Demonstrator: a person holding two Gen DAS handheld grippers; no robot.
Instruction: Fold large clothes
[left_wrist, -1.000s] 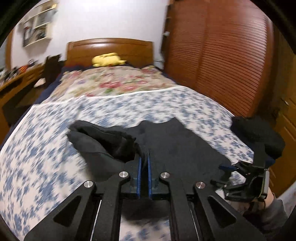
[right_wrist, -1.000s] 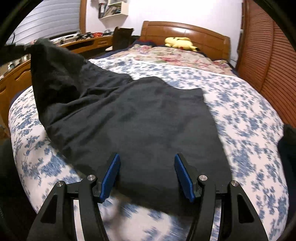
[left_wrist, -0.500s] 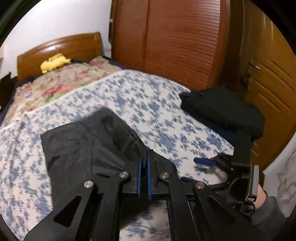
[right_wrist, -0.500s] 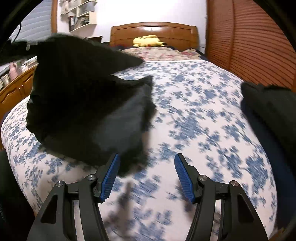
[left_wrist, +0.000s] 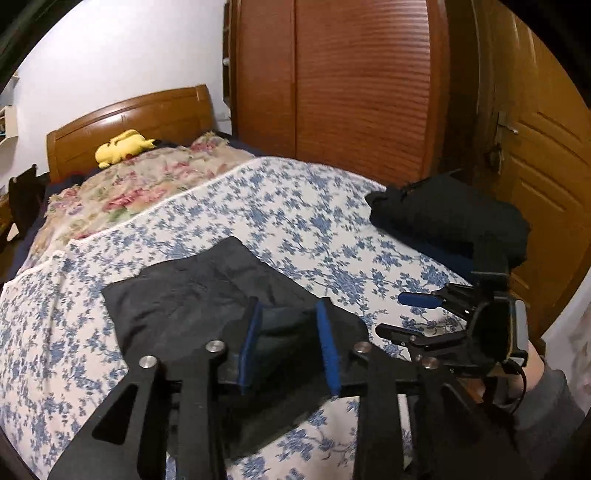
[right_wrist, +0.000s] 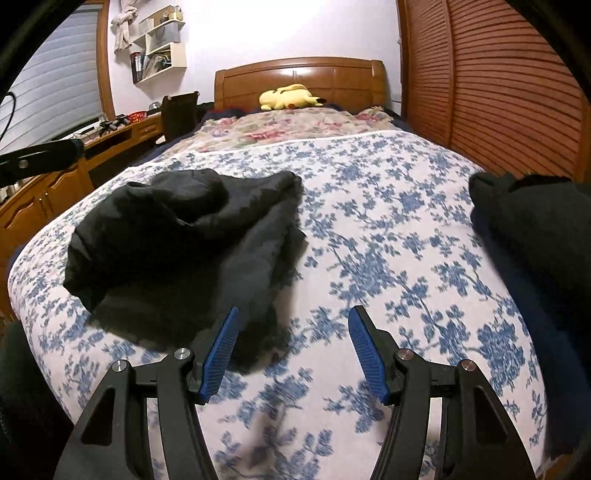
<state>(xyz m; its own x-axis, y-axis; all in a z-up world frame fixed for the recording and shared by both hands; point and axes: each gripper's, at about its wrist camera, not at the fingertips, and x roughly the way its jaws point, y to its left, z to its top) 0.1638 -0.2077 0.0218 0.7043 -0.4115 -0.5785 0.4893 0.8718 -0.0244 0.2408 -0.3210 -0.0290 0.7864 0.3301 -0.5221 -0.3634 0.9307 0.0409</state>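
Both grippers, left (left_wrist: 289, 345) and right (right_wrist: 293, 350), wide apart, empty, over black garment (right_wrist: 184, 251) on bed (right_wrist: 388, 229)

Matt black cloth garment (right_wrist: 192, 243) laid on blue-flowered cotton bedspread (right_wrist: 388, 258), glossy varnished wooden headboard (right_wrist: 301, 79) behind it, ribbed blue rubbery pads (right_wrist: 221, 354), plush yellow toy (right_wrist: 288, 96).

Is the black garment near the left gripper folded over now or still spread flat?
Folded over, roughly: the black garment lies doubled in a bunched heap on the bedspread, layers overlapping. Both the left gripper and right gripper are open.
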